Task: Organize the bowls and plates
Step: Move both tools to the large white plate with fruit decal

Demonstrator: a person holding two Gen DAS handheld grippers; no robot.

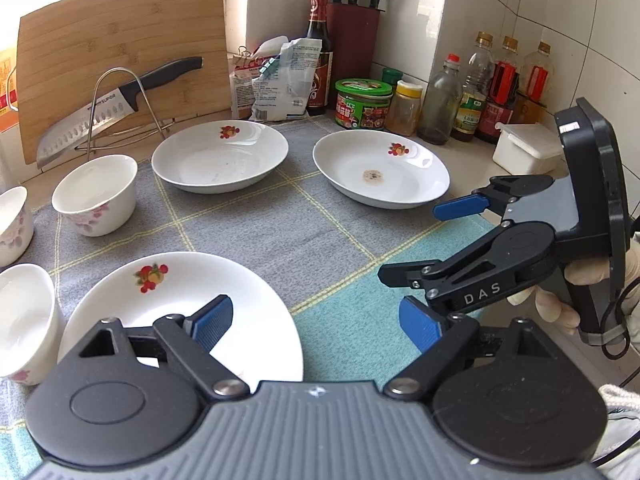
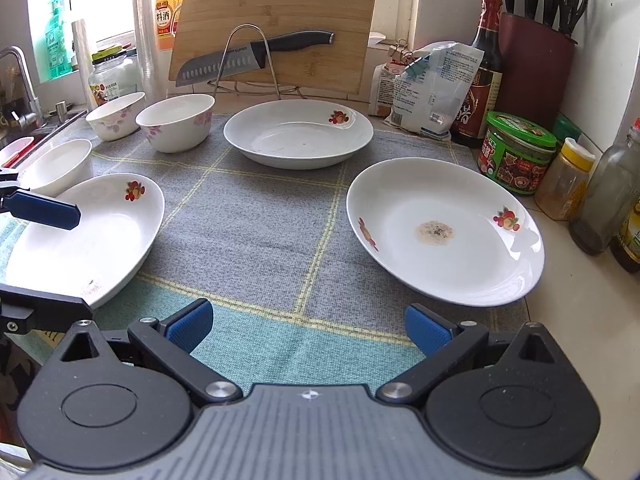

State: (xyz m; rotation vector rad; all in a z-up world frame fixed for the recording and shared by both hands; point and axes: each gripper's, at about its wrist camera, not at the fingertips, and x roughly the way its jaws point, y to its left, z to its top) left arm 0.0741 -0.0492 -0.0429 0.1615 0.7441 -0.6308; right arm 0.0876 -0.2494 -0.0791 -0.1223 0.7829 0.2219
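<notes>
Daylight from window (image 2: 100,0) behind, blown out top-left. Soft shadows, glare on plate (image 2: 444,232) rims. Sharp focus, strong fisheye bending, dark vignette corners.

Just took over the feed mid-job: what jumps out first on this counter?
Three white fruit-print plates on the grey checked cloth: one far centre, one near left, and the right plate with a brownish stain in its middle. Three flowered bowls cluster at far left. Behind, a big knife rests on a wire rack against the cutting board. Both grippers, left gripper and right gripper, are open and empty.
</notes>
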